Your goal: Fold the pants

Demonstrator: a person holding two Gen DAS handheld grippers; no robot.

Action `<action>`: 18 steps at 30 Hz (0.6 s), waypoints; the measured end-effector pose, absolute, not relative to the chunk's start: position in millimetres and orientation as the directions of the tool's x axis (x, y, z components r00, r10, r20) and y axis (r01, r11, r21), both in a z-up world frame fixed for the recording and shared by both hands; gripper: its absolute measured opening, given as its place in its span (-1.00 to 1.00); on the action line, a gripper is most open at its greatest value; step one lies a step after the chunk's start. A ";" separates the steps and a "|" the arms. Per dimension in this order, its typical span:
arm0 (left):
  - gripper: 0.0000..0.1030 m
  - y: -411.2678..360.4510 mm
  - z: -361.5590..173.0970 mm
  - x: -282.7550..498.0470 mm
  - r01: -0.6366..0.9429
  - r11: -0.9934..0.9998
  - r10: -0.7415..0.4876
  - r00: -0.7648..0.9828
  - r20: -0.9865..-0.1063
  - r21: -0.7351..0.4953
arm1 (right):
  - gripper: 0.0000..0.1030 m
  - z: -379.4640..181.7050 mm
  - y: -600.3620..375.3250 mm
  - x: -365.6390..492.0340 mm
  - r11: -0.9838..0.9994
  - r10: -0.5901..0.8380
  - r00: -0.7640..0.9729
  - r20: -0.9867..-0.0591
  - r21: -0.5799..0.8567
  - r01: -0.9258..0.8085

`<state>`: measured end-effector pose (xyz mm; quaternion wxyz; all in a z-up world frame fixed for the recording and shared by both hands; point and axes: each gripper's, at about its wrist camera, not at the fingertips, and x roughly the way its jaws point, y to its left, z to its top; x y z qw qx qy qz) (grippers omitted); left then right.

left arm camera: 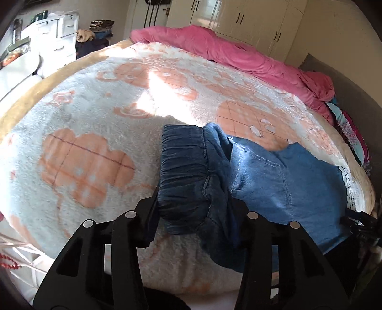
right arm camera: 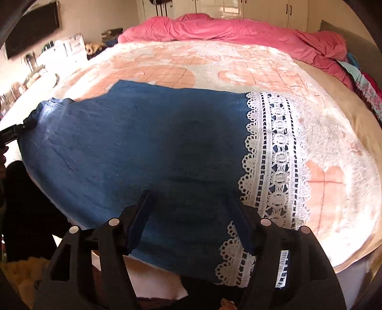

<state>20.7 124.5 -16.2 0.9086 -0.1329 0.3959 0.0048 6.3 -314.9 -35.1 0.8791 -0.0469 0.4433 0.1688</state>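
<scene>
Blue denim pants [left arm camera: 286, 178] lie across the near edge of a bed. In the left wrist view the dark gathered elastic waistband [left arm camera: 186, 171] is bunched between the fingers of my left gripper [left arm camera: 194, 209], which is shut on it, and some fabric hangs below. The right wrist view shows the pant leg [right arm camera: 143, 143] spread flat, ending in a white lace hem [right arm camera: 274, 155]. My right gripper [right arm camera: 193, 207] stands open over the leg near the hem, its pads apart from the cloth. The left gripper [right arm camera: 23, 125] also shows at that view's left edge, and the right gripper [left arm camera: 355, 220] at the left view's right edge.
A fluffy white and peach blanket [left arm camera: 95, 119] covers the bed. A crumpled pink duvet [left arm camera: 214, 45] lies along the far side, with piled colourful clothes [left arm camera: 353, 133] at the right. White drawers [left arm camera: 59, 31] stand left and a cream wardrobe [left arm camera: 250, 19] behind the bed.
</scene>
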 end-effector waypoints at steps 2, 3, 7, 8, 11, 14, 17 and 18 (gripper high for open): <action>-0.11 123.6 -23.1 21.8 -0.131 0.967 -0.080 0.664 -0.744 -0.221 | 0.28 -36.2 -307.3 5.3 0.939 0.245 0.556 -0.794 0.051 -0.341; -0.09 123.6 -22.8 20.2 -0.137 0.964 -0.082 0.663 -0.744 -0.228 | 0.32 -36.5 -306.8 4.9 0.938 0.245 0.557 -0.794 0.048 -0.344; 0.08 125.8 4.1 4.2 -0.159 0.968 -0.022 0.714 -0.700 -0.193 | 0.35 -36.7 -308.4 4.3 0.934 0.264 0.556 -0.788 0.065 -0.351; 0.12 125.1 13.1 0.8 -0.157 0.970 -0.011 0.731 -0.683 -0.184 | 0.35 -34.7 -310.1 3.5 0.933 0.275 0.556 -0.785 0.078 -0.351; 0.27 115.4 39.6 2.7 -0.096 0.976 -0.049 0.774 -0.631 -0.193 | 0.35 -15.4 -326.8 -3.3 0.920 0.360 0.591 -0.722 0.170 -0.353; 0.30 89.6 51.4 25.6 0.002 0.979 -0.128 0.782 -0.611 -0.202 | 0.35 7.3 -351.9 5.9 0.933 0.354 0.656 -0.667 0.207 -0.294; 0.30 51.6 49.2 63.8 0.120 0.965 -0.242 0.748 -0.618 -0.233 | 0.35 15.7 -380.6 35.1 0.957 0.291 0.674 -0.679 0.207 -0.204; 0.30 37.3 45.2 76.8 0.154 0.959 -0.274 0.723 -0.634 -0.239 | 0.35 15.5 -388.2 42.8 0.958 0.286 0.672 -0.683 0.217 -0.187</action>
